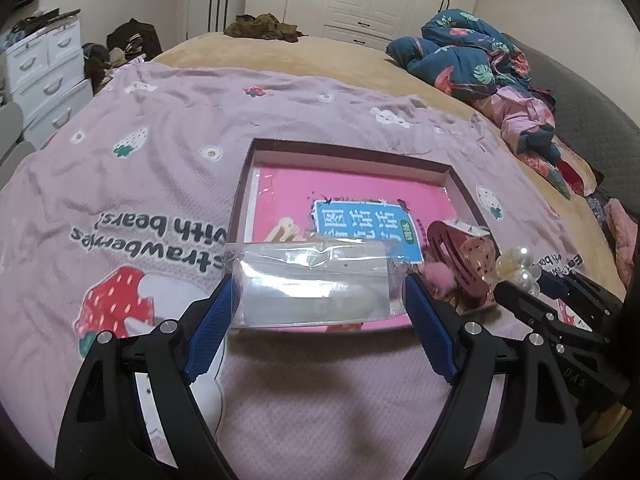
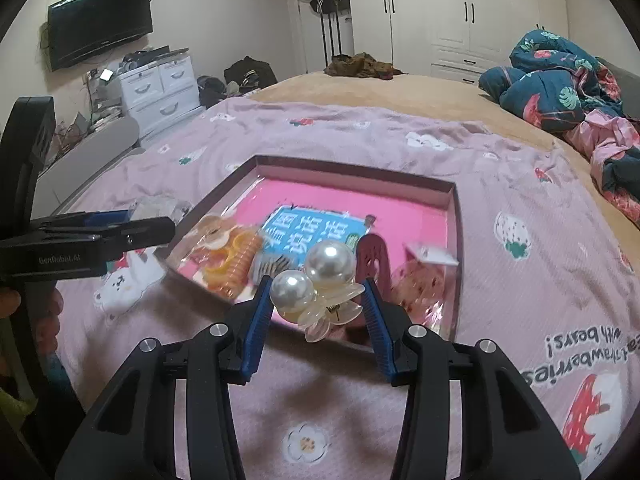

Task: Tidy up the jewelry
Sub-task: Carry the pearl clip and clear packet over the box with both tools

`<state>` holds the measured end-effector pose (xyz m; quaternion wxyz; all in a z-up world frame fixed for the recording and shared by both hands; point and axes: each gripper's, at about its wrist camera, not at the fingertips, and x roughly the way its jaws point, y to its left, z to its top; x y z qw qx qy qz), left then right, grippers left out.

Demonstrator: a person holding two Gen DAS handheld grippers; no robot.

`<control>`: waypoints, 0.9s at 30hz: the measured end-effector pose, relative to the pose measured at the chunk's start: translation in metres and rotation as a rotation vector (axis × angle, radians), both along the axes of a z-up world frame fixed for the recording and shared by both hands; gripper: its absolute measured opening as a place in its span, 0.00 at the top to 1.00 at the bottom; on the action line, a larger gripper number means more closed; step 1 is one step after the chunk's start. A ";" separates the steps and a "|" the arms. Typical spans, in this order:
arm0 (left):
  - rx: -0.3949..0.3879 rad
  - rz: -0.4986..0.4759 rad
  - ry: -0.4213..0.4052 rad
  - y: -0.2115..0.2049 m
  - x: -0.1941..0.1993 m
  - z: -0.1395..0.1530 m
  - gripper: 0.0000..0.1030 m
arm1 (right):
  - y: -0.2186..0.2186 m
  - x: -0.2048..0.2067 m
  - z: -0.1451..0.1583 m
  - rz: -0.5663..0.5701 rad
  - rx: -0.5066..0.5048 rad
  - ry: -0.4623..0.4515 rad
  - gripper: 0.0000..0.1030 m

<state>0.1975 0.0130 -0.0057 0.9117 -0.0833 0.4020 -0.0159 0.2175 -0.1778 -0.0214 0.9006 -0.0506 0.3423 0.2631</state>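
I had the bed (image 1: 340,60) filling both views, a tan sheet under a pink strawberry-print blanket (image 1: 160,160). A crumpled blue floral quilt (image 1: 472,52) lay at its far right, white wardrobes (image 2: 472,8) stood behind, and a white drawer unit (image 2: 160,84) sat at the left below a wall-mounted TV (image 2: 100,22).

On the blanket sat a shallow dark-rimmed box (image 1: 344,152) lined with a pink sheet bearing a blue label (image 1: 364,228). In its near part lay an orange coil hair tie in a clear wrapper (image 2: 236,260), a dark red claw clip (image 2: 374,256), a speckled pink item in plastic (image 2: 420,284) and a fluffy pink pompom (image 1: 438,274).

My left tool (image 1: 318,300) was closed on a clear plastic packet (image 1: 312,280), held above the box's near edge; what it contained I couldn't tell. My right tool (image 2: 318,304) gripped a pearl hair clip (image 2: 316,280), two large pearls on translucent petals, also over the box's near edge.
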 end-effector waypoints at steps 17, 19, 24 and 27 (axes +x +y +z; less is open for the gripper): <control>0.032 -0.029 0.054 -0.013 0.047 -0.026 0.27 | 0.000 0.043 -0.026 -0.032 -0.055 0.054 0.58; 0.029 -0.021 0.065 -0.009 0.049 -0.031 0.27 | 0.007 0.043 -0.033 -0.021 -0.060 0.065 0.58; 0.037 -0.015 0.082 -0.005 0.051 -0.039 0.26 | 0.022 0.044 -0.046 0.003 -0.073 0.090 0.58; 0.031 -0.013 0.087 -0.004 0.051 -0.041 0.26 | 0.028 0.042 -0.048 0.013 -0.079 0.092 0.57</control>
